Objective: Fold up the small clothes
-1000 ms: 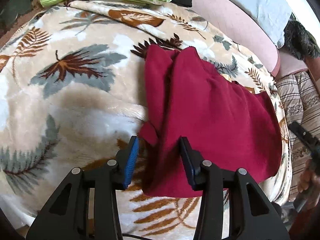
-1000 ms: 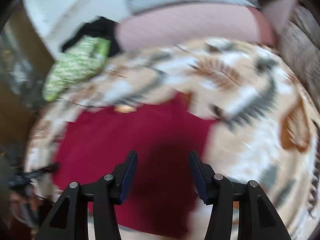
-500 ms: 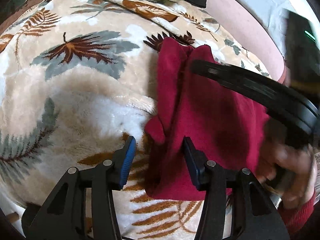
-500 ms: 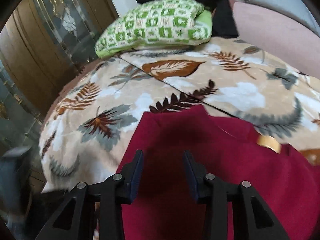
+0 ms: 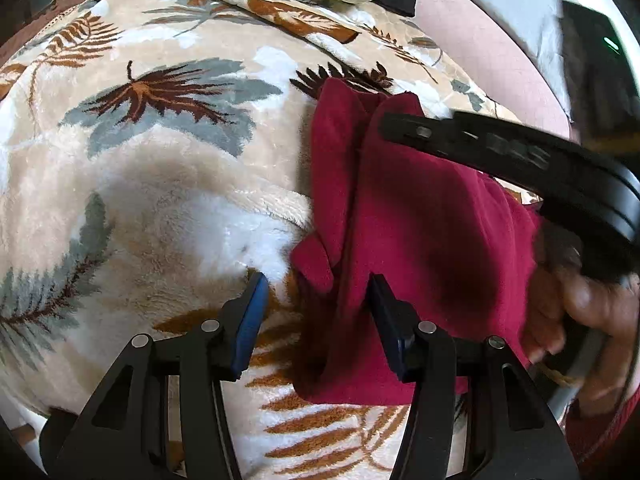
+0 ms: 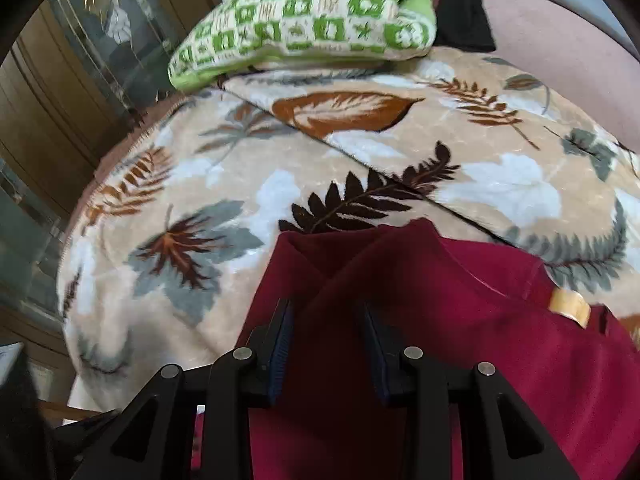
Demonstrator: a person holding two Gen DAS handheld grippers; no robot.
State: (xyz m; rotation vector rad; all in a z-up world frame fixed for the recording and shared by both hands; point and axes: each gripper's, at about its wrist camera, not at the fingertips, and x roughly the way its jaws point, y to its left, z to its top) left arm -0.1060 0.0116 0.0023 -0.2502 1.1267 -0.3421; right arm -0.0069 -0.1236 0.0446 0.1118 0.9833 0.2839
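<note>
While left gripper straddles garment edge, blanket alongside.

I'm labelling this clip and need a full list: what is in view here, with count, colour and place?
garment: one, dark red, lying partly folded on the blanket, near edge between the left claw's fingers
blanket: one, beige with brown, grey and white leaves, covering the bed
pillow: one, green and white check, at the blanket's far end
dark cloth: one, black, behind the pillow
headboard: one, pink, along the far right side
label: one, tan, on the garment's right part
cabinet: one, brown wood with glass, at left
left claw: one, black with blue pads, open
right claw: one, black with blue pads, open over the garment
hand: one, holding the right claw
</note>
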